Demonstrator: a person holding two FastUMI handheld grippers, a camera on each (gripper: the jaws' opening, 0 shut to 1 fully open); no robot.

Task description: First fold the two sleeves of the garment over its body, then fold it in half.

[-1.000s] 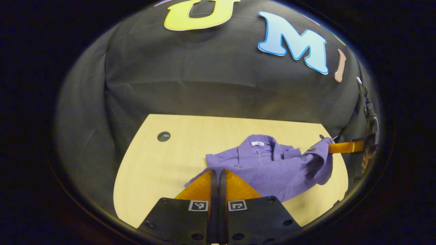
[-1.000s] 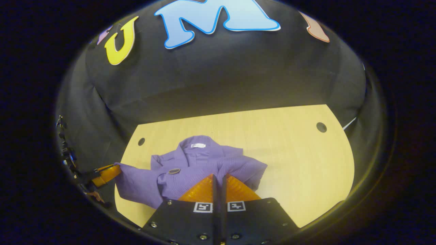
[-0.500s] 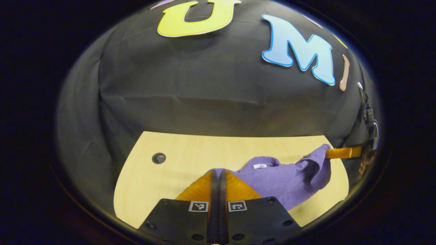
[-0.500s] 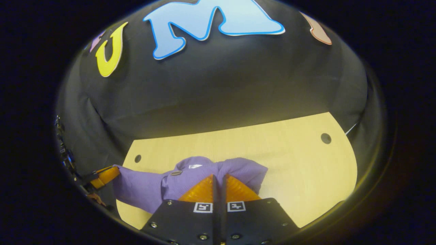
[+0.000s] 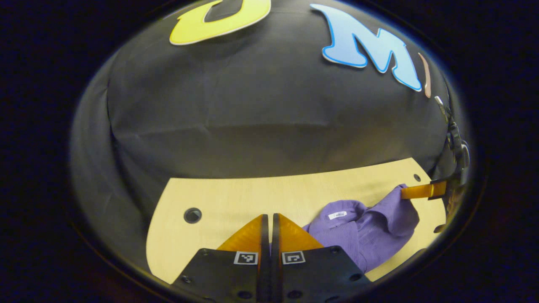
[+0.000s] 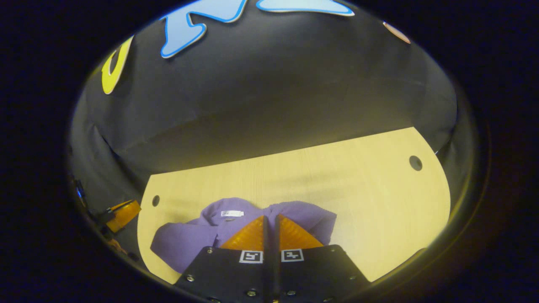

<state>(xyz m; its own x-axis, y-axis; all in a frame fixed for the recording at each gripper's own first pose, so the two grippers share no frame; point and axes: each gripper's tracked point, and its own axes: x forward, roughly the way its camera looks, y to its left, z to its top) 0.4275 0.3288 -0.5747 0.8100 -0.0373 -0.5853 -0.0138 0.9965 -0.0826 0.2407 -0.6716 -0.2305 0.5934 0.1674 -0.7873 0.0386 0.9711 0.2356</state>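
Pale wood-grain laminate forms the worktop (image 5: pixel 236 198), its rounded corners backed by the booth's creased black cloth wall (image 5: pixel 252 109).

In the left gripper view, the left gripper (image 5: pixel 270 225) sits at 6 o'clock, its two ridged, wedge-shaped fingers pressed together; whether any fabric is caught between them I cannot tell. Just past it, toward 4 o'clock, lies the purple shirt (image 5: pixel 362 235), a soft ribbed knit bunched into a rumpled mound, its collar and a small white neck tag (image 5: pixel 337 215) turned up. At 3 o'clock the right gripper (image 5: pixel 404 192) reaches in flat, its tip touching a raised fold of the fabric. A round dark cable hole (image 5: pixel 192 215) lies at 8 o'clock.

In the right gripper view, the right gripper's fingers (image 6: pixel 290 235) are clenched together with purple cloth spread behind both sides; the left gripper (image 6: pixel 122 210) sits at 9 o'clock, apart from the shirt (image 6: pixel 177 246). Another hole (image 6: pixel 415 163) lies at 2 o'clock.

A second ago the shirt hung stretched between both grippers, lifted off the worktop; now it has sunk into a lower, tighter heap and the left gripper has come away from its edge.
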